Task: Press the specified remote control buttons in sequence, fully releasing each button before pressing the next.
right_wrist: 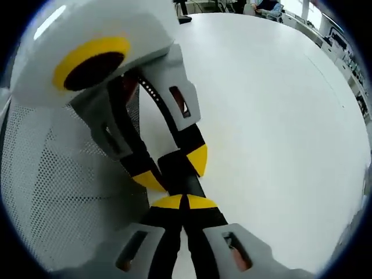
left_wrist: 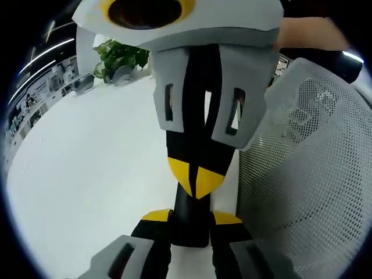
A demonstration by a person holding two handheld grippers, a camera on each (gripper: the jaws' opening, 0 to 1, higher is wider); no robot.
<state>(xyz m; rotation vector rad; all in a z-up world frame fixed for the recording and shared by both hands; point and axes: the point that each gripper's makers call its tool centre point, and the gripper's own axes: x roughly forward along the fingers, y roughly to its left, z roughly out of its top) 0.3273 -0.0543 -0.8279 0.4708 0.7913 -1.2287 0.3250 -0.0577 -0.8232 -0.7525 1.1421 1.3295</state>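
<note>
Grippers tip-to-tip over white table

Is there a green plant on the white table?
Yes, in the left gripper view a leafy green plant stands at the far edge of the white table.

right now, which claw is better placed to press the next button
Right. The right claw is shut and empty, its tips meeting the remote, so it can likely press. The left claw is clamped on the remote, steadying it.
</note>
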